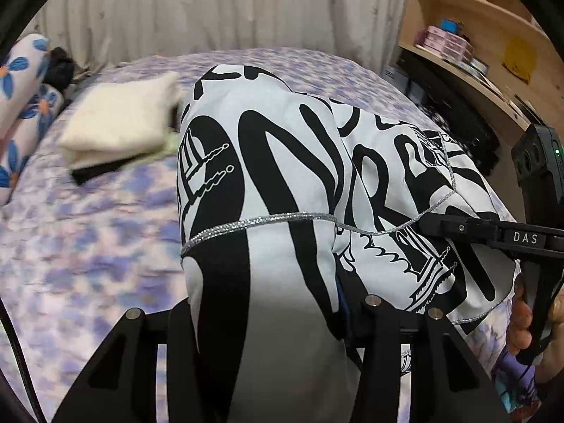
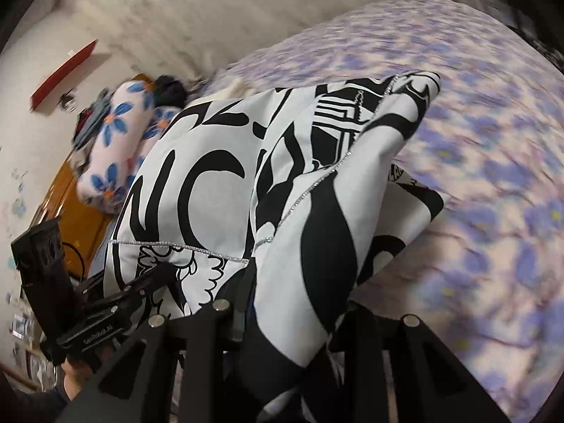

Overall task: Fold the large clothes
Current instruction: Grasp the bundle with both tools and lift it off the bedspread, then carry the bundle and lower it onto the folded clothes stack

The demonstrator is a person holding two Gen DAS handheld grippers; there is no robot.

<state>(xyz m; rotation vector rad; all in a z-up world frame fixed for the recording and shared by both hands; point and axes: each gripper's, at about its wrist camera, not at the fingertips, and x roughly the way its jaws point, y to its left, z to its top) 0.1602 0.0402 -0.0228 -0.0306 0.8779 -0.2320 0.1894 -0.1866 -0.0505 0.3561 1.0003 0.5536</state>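
A large white garment with bold black lettering and a silver trim (image 1: 282,183) hangs lifted over the purple floral bed (image 1: 88,246). My left gripper (image 1: 275,317) is shut on its cloth, which drapes over and hides the fingertips. My right gripper (image 1: 433,227) comes in from the right in the left wrist view, shut on the trimmed edge. In the right wrist view the garment (image 2: 229,183) bunches over my right gripper (image 2: 282,320) and trails onto the bed (image 2: 493,176). The left gripper (image 2: 158,278) grips the edge at lower left there.
A folded cream cloth stack (image 1: 120,123) lies on the bed at far left. Blue-flowered pillows (image 1: 21,105) sit at the left edge; they also show in the right wrist view (image 2: 116,141). Wooden shelves (image 1: 476,46) stand right of the bed. A curtain (image 1: 211,7) hangs behind.
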